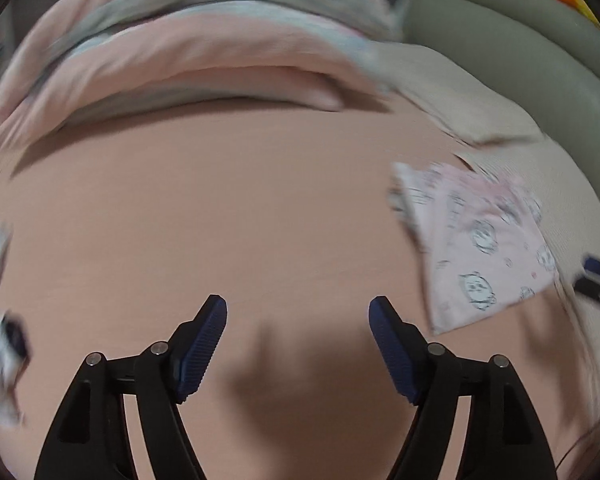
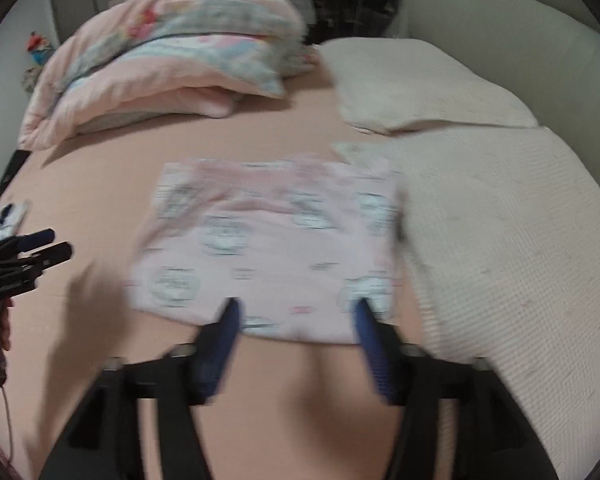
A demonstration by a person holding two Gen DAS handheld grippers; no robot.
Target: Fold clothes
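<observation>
Left gripper (image 1: 298, 312), right gripper (image 2: 296, 312) angled down over folded garment (image 2: 268, 240); fingers spread, empty.

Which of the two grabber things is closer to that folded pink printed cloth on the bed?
Right. The right gripper hangs open at the pink cloth's near edge; the left gripper is off to its side, open over bare sheet.

Soft printed cloth garment (image 2: 268, 240) on smooth matt sheet (image 1: 220, 220); waffle-textured blanket (image 2: 500, 240) beside.
</observation>
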